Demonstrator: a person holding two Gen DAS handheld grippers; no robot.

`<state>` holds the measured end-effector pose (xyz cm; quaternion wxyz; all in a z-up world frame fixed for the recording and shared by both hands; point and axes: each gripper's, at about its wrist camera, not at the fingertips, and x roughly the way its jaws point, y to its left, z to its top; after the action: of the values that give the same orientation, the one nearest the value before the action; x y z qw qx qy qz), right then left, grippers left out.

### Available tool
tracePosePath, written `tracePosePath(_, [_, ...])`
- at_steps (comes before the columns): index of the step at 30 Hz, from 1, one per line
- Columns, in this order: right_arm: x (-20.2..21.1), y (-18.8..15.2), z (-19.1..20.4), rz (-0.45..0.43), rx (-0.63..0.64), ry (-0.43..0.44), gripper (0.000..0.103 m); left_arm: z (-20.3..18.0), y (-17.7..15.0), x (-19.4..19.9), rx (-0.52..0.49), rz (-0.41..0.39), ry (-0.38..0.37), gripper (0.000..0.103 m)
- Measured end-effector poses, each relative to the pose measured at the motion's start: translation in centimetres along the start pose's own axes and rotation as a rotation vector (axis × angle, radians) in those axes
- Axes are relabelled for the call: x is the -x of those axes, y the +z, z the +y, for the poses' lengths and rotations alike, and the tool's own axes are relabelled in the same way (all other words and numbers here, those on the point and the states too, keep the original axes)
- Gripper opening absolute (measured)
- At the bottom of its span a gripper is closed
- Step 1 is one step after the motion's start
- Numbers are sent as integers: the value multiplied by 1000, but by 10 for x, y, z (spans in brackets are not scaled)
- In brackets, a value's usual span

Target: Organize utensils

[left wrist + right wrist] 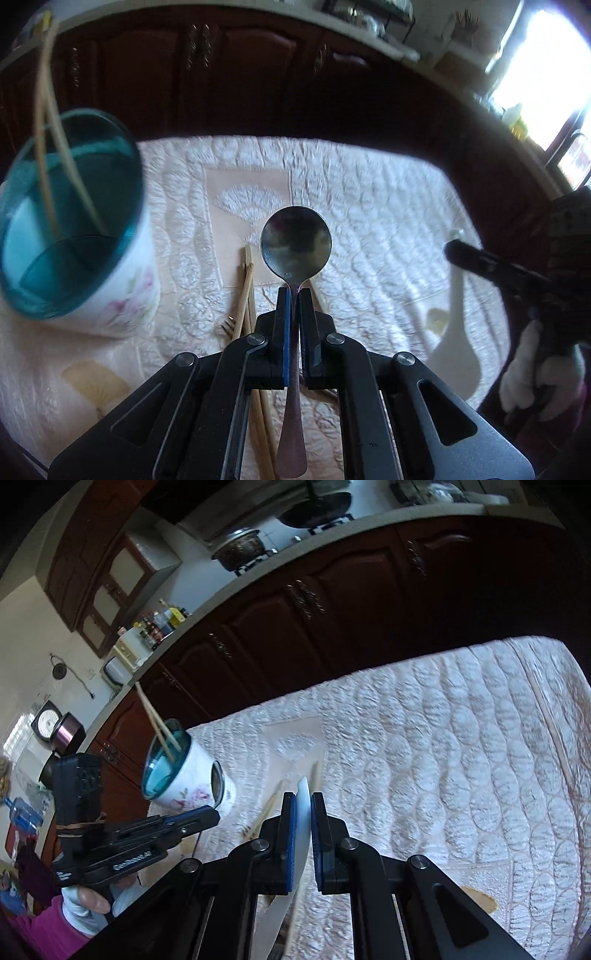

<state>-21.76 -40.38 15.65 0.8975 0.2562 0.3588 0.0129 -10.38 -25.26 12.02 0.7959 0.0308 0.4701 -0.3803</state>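
Observation:
My left gripper [291, 295] is shut on a metal spoon [295, 240], bowl pointing forward, held above the white quilted tablecloth [369, 192]. A white floral cup with a teal rim [70, 221] stands to its left with two chopsticks [44, 147] in it. Loose chopsticks [246, 291] and a small fork [227, 326] lie below the gripper. My right gripper [303, 801] is shut on a white plastic spoon [303, 812], also seen in the left wrist view [456, 325]. The cup [184, 771] and left gripper [166, 827] show in the right wrist view.
Dark wooden cabinets [332, 620] with a pale countertop [207, 609] run behind the table. Pots sit on a stove [243, 546] above. A bright window [546, 81] is at far right. The tablecloth [443, 757] extends to the right.

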Motion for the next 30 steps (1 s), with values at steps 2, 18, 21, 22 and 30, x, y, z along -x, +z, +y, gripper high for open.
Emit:
tracePosePath(2, [0,4,13,-4,22,9,7,3,1,15,16,-28,-15,3])
tracePosePath(18, [-52,82,138,-75,204,109,7,77,52,120,89,-309,125,3])
tracePosePath(21, [-73,90,157,-80,233,112,7,96,61,123,102,-370,182,3])
tracePosePath(22, [-80,93,162,-82,245,110,7,104,64,123,115,-388,190,3])
tracePosePath(30, [-124,102,191,-116,341,55,7,142,78,106,178,-495,230,3])
